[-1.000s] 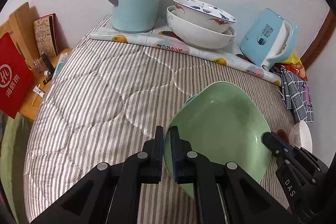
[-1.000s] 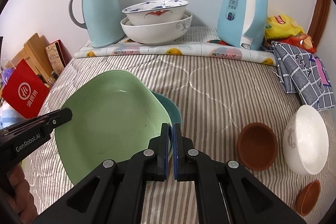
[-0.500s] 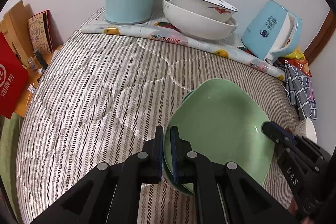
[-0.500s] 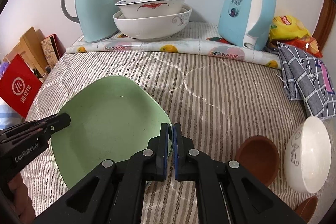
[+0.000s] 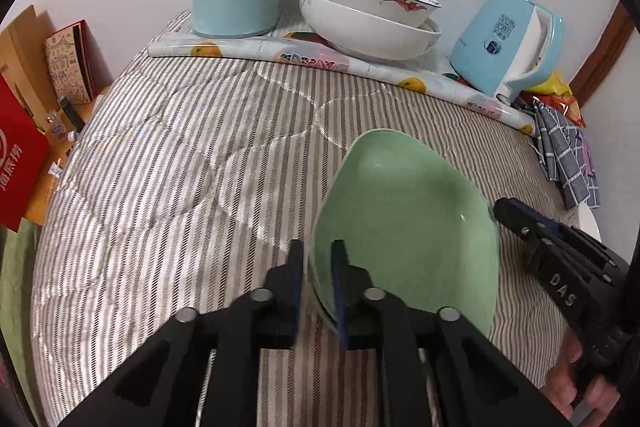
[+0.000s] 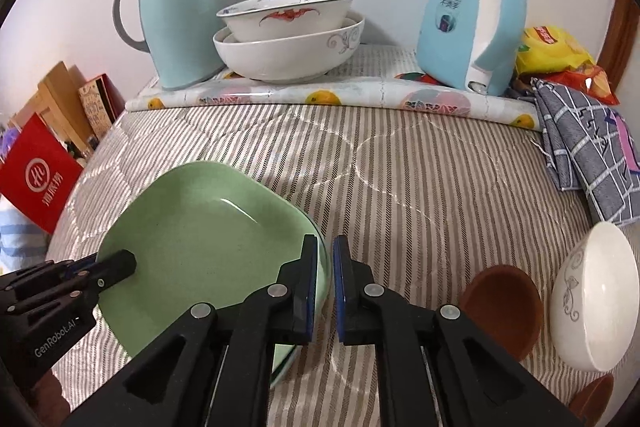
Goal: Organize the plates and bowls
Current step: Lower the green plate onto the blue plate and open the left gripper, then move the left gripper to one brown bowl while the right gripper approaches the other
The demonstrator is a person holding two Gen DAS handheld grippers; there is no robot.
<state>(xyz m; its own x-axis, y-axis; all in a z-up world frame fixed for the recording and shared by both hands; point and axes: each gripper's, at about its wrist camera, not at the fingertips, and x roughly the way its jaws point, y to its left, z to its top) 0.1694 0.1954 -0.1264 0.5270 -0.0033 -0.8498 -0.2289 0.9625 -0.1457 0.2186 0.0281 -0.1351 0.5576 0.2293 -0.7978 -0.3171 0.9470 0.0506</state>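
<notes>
Here, glossy pale-green squarish plate (image 6: 208, 247), rim between both tools' fingers

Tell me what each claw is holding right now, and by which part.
Probably nothing. The left claw and right claw straddle opposite edges of the green plate, but their jaws stand parted, with a gap beside the rim.
</notes>
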